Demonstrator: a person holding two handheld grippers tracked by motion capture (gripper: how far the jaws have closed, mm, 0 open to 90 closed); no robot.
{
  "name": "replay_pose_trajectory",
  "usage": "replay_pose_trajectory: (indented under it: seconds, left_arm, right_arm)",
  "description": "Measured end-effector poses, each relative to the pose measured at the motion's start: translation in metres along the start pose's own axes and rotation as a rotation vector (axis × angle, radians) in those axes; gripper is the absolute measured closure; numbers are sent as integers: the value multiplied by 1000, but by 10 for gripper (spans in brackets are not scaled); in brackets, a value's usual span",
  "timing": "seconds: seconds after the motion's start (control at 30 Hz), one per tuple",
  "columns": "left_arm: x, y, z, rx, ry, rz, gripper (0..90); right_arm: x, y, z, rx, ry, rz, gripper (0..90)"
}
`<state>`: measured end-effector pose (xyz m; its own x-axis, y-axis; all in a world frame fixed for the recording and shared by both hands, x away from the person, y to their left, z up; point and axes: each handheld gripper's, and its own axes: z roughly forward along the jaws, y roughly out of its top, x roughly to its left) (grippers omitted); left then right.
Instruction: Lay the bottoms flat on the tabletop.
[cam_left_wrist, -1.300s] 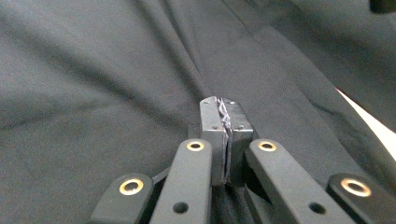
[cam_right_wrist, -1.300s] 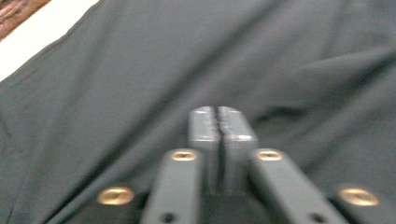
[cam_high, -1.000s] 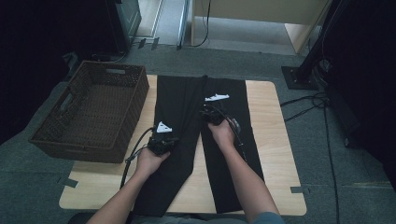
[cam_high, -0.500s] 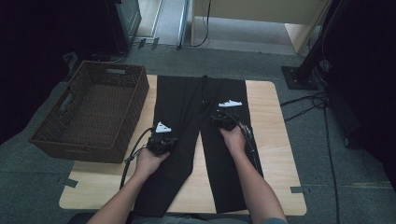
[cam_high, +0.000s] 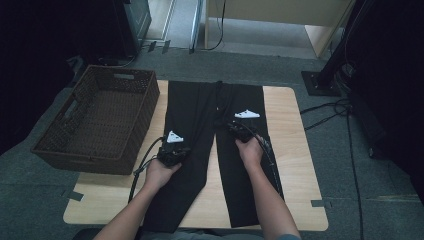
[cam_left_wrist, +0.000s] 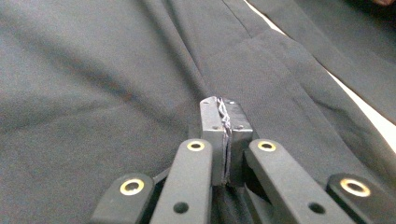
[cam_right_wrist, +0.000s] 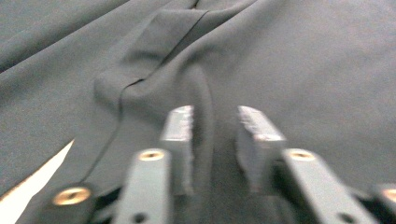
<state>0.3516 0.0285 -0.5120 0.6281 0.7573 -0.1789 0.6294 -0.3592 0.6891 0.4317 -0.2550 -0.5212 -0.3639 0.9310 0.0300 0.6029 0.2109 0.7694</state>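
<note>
Black trousers (cam_high: 200, 120) lie flat under both claws on the table (cam_high: 295, 150).

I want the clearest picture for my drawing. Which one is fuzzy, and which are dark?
The right gripper view is fuzzy: the right gripper and the ridge of black trousers between its jaws smear. The left gripper view is sharp on the left gripper. The high view is dim, with dark corners.
</note>
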Motion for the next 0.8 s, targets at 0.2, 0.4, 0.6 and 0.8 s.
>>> replay_pose_trajectory:
  seconds: [0.2, 0.4, 0.6, 0.8]
  left_arm:
    - [0, 1, 0, 3, -2, 26, 900]
    - [-1, -1, -3, 11, -13, 8, 899]
    - [1, 1, -5, 0, -40, -11, 769]
    - [3, 21, -7, -18, -30, -7, 562]
  right_arm:
    - [-2, -4, -6, 10, 28, 58, 900]
    - [0, -10, -26, 93, 96, 80, 900]
    - [7, -37, -66, 78, 171, 27, 900]
    - [12, -52, -82, 78, 190, 0, 900]
